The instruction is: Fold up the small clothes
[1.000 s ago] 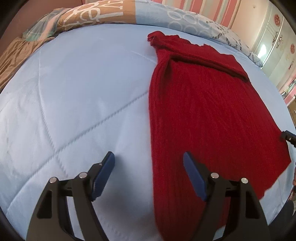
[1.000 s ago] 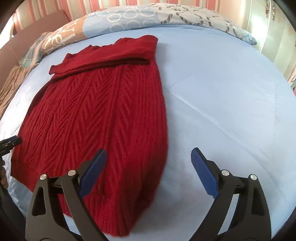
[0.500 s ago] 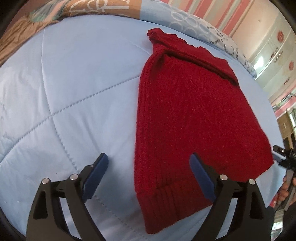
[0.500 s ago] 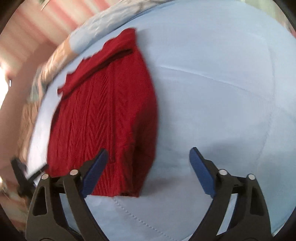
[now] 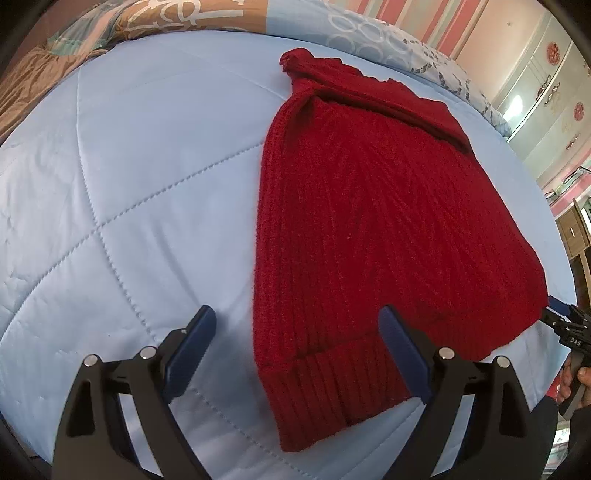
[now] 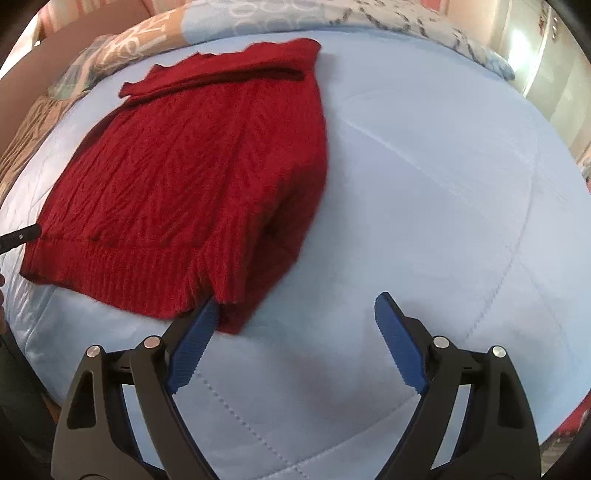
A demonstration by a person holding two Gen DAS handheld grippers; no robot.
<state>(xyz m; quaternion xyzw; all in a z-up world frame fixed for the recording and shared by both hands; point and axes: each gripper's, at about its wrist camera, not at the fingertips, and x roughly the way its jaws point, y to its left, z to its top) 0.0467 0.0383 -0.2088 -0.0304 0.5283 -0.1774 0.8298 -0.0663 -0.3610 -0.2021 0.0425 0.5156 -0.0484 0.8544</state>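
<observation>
Holding my left gripper (image 5: 295, 350) spread wide and empty, its jaws having just been opening, I find the sweater (image 5: 373, 221) directly ahead. The near left corner of the hem (image 5: 332, 387) lies between the fingers, though neither pad presses on it. My right gripper (image 6: 291, 332) is also spread and empty, jaws having just been closing slightly; the sweater's near right corner sits just at its left finger (image 6: 192, 343), and whether that finger touches the knit I cannot tell.

Relative to the sweater: it lies flat on the quilt (image 5: 129, 184), sides already turned in, long axis running away from me, hem nearest and collar (image 5: 362, 92) farthest. Each hand stands at its own hem corner, so neither is clearly the nearer. My judgement is that the next step is to take both corners and carry the hem toward the collar.

Edges and room: bare quilt lies to the sweater's left and right. Beyond the collar, a patterned blanket (image 5: 177, 18) crosses the bed, near but not touching it. The quilt's near edge is just this side of the hem.
</observation>
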